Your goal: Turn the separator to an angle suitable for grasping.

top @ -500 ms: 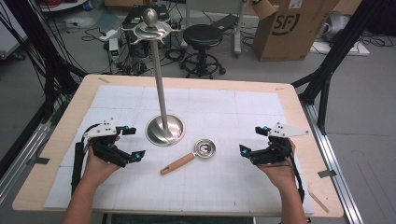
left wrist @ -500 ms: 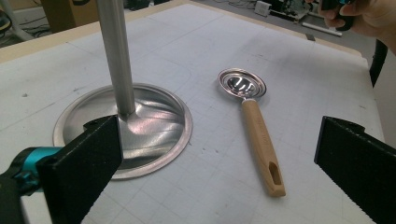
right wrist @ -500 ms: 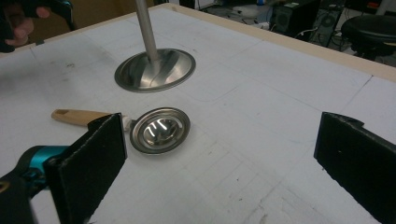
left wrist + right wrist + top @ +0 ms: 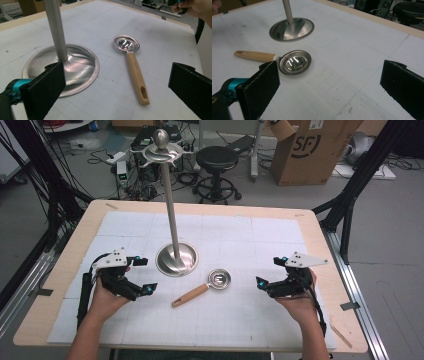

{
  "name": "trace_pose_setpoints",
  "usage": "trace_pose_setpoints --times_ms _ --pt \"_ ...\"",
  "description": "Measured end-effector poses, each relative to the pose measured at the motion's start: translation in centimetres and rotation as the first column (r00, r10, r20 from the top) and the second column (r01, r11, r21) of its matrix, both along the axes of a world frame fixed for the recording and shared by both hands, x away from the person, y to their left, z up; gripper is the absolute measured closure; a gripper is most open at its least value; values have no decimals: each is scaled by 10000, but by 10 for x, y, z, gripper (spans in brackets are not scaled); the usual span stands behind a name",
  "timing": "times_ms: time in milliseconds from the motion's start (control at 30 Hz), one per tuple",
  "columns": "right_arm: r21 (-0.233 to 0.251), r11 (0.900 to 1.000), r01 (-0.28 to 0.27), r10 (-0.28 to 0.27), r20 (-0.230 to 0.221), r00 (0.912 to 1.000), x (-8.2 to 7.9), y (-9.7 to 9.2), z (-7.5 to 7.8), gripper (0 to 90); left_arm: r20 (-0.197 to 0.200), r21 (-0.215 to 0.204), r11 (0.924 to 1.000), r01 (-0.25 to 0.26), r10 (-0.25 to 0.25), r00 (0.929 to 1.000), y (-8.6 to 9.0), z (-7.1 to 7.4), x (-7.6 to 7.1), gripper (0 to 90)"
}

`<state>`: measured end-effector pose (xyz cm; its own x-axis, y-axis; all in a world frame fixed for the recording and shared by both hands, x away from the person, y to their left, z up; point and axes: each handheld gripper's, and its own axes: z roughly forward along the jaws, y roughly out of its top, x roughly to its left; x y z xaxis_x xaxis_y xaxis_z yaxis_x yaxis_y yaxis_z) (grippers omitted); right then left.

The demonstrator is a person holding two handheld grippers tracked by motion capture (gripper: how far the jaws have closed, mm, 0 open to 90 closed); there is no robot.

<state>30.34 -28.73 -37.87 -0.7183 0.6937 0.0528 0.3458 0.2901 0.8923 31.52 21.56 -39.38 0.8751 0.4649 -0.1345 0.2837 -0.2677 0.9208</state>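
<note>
Both claws are gaping wide and gripping nothing. The left claw (image 4: 141, 276) is hovering just beside the steel stand (image 4: 177, 259). The wooden-handled scoop (image 4: 202, 288) is lying flat on the desk (image 4: 240, 235), between it and the right claw (image 4: 268, 272), touching neither.

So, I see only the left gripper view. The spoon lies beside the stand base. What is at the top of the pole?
Observer: In the high view the stand ends in a ball above a ring of hooks, all bare.
Operator: Is the right gripper holding something?
Observer: No. The right gripper is open and holds nothing, to the right of the spoon.
Operator: Which end of the spoon faces it?
Observer: The bowl end; the wooden handle points away from it, toward the left gripper.
</note>
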Motion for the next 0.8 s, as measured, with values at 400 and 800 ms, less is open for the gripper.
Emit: trace_pose_setpoints --times_ms 400,800 --pt "-71 10000 20 -20 -83 10000 4 -1 -3 14 -165 703 9972 255 -244 9996 -37 -8 0 34" --pt "-64 9999 136 -137 -178 9997 4 -3 -3 15 -434 1451 9830 1124 -1071 9933 -74 -18 2 214"
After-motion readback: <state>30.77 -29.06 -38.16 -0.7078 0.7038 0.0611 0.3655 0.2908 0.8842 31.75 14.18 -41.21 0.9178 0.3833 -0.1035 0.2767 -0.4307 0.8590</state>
